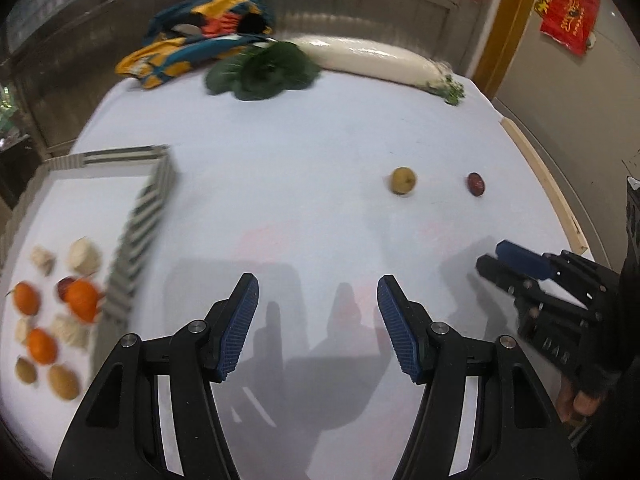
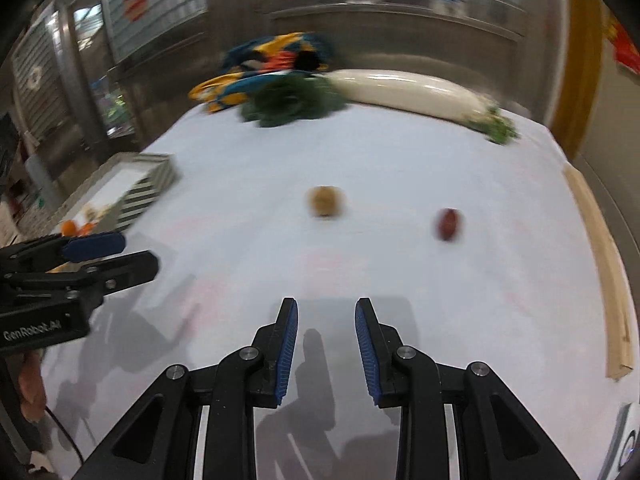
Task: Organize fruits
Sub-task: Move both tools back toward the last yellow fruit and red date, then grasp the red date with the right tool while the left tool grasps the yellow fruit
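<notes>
Ahead of me a round yellow-brown fruit point(image 1: 403, 180) and a smaller dark red, oval one point(image 1: 476, 185) lie apart on the white worktop point(image 1: 300, 160), red to the right. In the slatted tray point(image 1: 158, 188) at the left sit oranges point(image 1: 80, 298), pale lumps and brown fruits.

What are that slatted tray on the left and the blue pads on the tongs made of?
The tray looks like pale painted wood or plastic, matte; the blur leaves it open. The pads of the left tongs seem rubbery: dull blue with a fine ribbed texture, set on glossy black plastic arms.
</notes>
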Motion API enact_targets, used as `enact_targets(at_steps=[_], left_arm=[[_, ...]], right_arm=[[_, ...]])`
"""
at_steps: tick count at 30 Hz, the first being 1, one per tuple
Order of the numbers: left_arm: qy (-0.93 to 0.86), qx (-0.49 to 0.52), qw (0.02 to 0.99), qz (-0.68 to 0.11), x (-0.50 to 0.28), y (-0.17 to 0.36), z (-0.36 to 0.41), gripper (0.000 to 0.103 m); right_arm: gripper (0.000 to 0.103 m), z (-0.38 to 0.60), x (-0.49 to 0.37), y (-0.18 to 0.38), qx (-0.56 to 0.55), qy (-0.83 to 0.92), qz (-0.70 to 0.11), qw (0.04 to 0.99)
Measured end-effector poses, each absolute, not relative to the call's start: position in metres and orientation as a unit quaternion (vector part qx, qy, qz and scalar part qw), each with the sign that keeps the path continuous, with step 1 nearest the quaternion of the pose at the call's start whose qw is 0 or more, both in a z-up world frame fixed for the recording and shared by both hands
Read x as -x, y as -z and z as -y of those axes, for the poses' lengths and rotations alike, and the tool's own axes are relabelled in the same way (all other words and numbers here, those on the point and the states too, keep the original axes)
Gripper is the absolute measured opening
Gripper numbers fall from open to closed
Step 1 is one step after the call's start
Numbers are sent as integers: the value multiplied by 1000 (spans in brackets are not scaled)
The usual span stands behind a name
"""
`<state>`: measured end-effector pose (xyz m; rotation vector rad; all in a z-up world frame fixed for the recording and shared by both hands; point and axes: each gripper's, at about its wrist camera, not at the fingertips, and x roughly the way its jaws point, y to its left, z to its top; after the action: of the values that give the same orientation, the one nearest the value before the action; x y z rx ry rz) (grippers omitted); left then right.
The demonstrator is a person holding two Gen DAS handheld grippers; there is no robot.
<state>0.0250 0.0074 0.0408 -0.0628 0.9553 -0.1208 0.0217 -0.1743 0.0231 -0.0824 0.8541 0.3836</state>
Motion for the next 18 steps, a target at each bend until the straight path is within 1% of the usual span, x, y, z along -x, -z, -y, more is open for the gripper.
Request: enact_targets(at_steps=[7,16,17,18], left_arm=[[67,30,881,-466,-61,-33,21,62],[72,31,880,-469,-95,-29,44,62],[71,32,880,-469,-100,-29,46,62],[71,33,880,-469,-104,-29,47,62]], right_arm=[[28,222,-71,-16,0,-151,-416,897],[28,220,-121,-8,-4,-167,-421,891],[27,219,-125,-7,-3,-168,-422,891],[23,220,-126,-8,-4,-169,-420,892]])
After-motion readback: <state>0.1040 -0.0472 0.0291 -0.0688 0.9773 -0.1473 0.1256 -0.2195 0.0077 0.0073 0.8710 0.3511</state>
